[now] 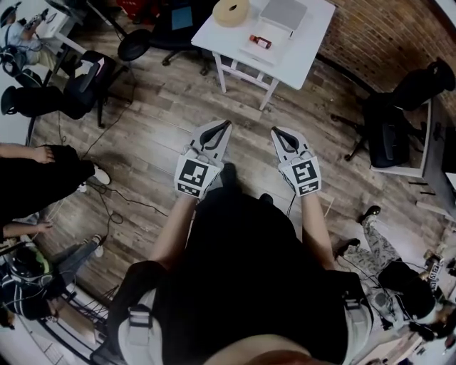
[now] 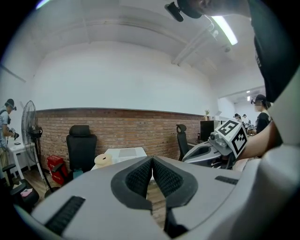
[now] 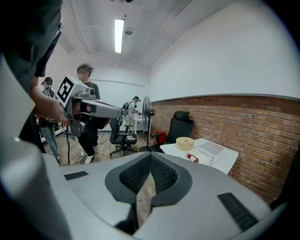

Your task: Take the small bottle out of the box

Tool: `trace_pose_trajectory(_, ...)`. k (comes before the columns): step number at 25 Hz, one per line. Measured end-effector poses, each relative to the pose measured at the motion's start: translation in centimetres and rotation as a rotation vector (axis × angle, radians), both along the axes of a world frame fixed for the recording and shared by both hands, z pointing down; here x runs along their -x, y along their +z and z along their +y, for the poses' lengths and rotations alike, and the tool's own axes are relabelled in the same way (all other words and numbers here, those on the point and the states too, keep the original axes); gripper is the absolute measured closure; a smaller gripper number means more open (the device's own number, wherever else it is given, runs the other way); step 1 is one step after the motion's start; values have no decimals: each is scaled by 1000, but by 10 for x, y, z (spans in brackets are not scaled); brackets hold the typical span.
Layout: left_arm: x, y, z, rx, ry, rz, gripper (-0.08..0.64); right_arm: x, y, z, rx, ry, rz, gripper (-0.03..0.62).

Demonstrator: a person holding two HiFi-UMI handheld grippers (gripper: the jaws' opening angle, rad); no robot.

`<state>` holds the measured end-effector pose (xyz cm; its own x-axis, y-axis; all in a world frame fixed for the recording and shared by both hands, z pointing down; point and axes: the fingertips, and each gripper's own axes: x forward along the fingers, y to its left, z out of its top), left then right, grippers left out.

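**A:** Which step is this?

**B:** The approach, by my reading. Nothing is gripped. The left gripper and the right gripper are each pinched together, pads meeting with nothing between them. They are held side by side over the wooden floor.

**A:** And the small bottle?

**B:** The small bottle is well ahead of both tips, on the white table, slightly toward the right gripper's side. It is red and lies on its side on a flat white panel beside the box. I can't tell whether that panel is the box's folded-out lid.

**A:** What does the next move call for?

**B:** Closing in on the table. Then one pair of jaws must spread before it settles around the bottle, likely across its narrow body, since it lies flat.

**A:** Anything in the way?

**B:** Only floor lies between the tips and the table. A tape roll sits beyond the left gripper, near the bottle, and a careless reach might nudge it. A black chair stands by the table's left side, and another chair is off to the right of the right gripper. Cables trail out to the left
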<state>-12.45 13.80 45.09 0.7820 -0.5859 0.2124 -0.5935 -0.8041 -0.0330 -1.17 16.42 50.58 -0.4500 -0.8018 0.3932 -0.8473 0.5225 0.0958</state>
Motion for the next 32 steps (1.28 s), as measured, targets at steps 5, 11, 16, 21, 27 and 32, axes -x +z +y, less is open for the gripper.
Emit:
trace_pose_trajectory(5, 4, 0, -24, 8, 45, 3, 538, 2, 1, -18, 11, 59, 5, 595)
trace_pose_trajectory(11, 10, -4, -41, -6, 86, 3, 538, 9, 5, -30, 14, 99, 3, 595)
trace_pose_trajectory(16, 16, 0, -53, 3, 90, 4, 538, 14, 5, -37, 20, 110, 10, 595)
trace_pose_trajectory(21, 18, 4, -61, 7, 92, 12, 538, 13, 12, -43, 33, 123, 11, 595)
trace_pose_trajectory(27, 16, 8, -71, 11, 81, 6, 538, 10, 13, -54, 31, 111, 9, 595)
trace_pose_trajectory(32, 12, 10, -84, 8, 54, -5, 538, 5, 18, -70, 30, 78, 10, 595)
